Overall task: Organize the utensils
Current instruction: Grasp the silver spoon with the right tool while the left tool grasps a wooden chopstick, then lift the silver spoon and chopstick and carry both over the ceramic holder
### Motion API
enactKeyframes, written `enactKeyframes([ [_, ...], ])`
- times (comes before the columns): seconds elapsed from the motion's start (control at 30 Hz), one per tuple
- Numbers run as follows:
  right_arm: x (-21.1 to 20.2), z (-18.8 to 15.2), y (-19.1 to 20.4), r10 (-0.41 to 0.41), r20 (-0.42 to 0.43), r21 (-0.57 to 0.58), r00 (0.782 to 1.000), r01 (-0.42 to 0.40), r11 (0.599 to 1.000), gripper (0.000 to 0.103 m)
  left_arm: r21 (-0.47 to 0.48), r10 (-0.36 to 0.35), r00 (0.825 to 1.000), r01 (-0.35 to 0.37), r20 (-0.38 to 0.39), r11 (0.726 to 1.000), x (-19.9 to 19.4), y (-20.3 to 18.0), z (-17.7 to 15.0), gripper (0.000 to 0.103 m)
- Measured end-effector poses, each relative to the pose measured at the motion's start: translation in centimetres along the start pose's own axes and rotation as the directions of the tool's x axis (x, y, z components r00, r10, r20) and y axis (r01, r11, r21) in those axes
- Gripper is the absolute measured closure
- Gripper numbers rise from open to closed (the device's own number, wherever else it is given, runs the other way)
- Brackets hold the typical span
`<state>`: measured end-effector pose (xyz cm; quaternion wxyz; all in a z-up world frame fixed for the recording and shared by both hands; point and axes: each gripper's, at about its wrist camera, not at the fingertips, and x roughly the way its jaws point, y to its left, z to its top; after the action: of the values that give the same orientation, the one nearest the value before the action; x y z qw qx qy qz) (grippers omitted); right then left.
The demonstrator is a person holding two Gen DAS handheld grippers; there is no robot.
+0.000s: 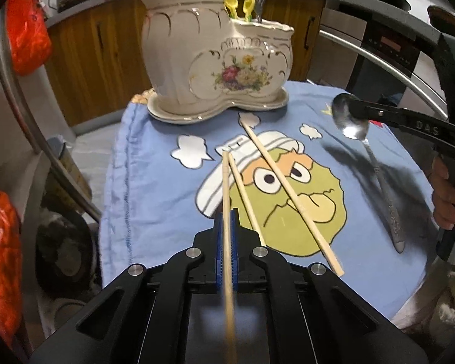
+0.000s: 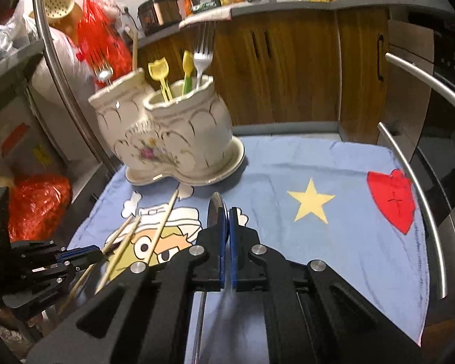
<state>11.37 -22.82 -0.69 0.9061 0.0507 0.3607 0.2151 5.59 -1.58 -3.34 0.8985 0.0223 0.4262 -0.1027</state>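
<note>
1. Fingers first: your left gripper (image 1: 226, 227) is clamped on one chopstick (image 1: 226, 188), blue pads pinching it partway along, with the tip running forward over the cloth (image 1: 154, 188) and the tail back past the camera.
2. Your right gripper (image 2: 226, 221) is clamped on the spoon (image 1: 350, 118), pads on the bowl itself, so the handle hangs down toward the cloth.
3. Two more chopsticks (image 1: 288, 194) lie loose on the cloth, just beside the held one and apart from both grippers.
4. Ahead, at the cloth's far edge, the holder (image 1: 218, 60) stands on its saucer. Its lower compartment has a fork (image 1: 262, 0) and two yellow picks; its taller one shows a wooden stick and a metal utensil.
5. Handling, as judged: the chopstick is light, stiff and thin, so it may pivot in the pads. A hold nearer its middle would steady it.
6. Polished and smooth, the spoon is likely to slip from a bowl grip. Its neck or handle would be safer.
7. Being ceramic, the holder may chip; lower utensils in gently.
</note>
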Motion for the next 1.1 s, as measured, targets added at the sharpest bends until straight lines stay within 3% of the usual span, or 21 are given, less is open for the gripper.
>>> enactKeyframes([
  [0.33, -3.3, 0.9, 0.1, 0.000, 0.133, 0.008, 0.991, -0.001, 1.000, 0.101, -0.035, -0.037, 0.995, 0.040, 0.089, 0.999, -2.3, 1.2, 0.8, 0.098],
  [0.67, -5.6, 3.2, 1.5, 0.006, 0.247, -0.030, 0.969, 0.001, 1.000, 0.101, -0.030, -0.063, 0.967, 0.072, 0.248, 0.997, -6.3, 1.8, 3.3, 0.098],
  [0.77, -5.8, 4.1, 2.0, 0.011, 0.265, -0.038, 0.964, -0.001, 0.999, 0.101, -0.017, -0.071, 0.950, 0.080, 0.305, 0.997, -7.9, 2.1, 4.5, 0.098],
  [1.1, -5.5, 8.1, 4.0, 0.011, 0.343, -0.067, 0.939, 0.013, 0.998, 0.101, -0.014, -0.088, 0.857, 0.111, 0.508, 0.994, -10.7, 3.7, 11.4, 0.098],
])
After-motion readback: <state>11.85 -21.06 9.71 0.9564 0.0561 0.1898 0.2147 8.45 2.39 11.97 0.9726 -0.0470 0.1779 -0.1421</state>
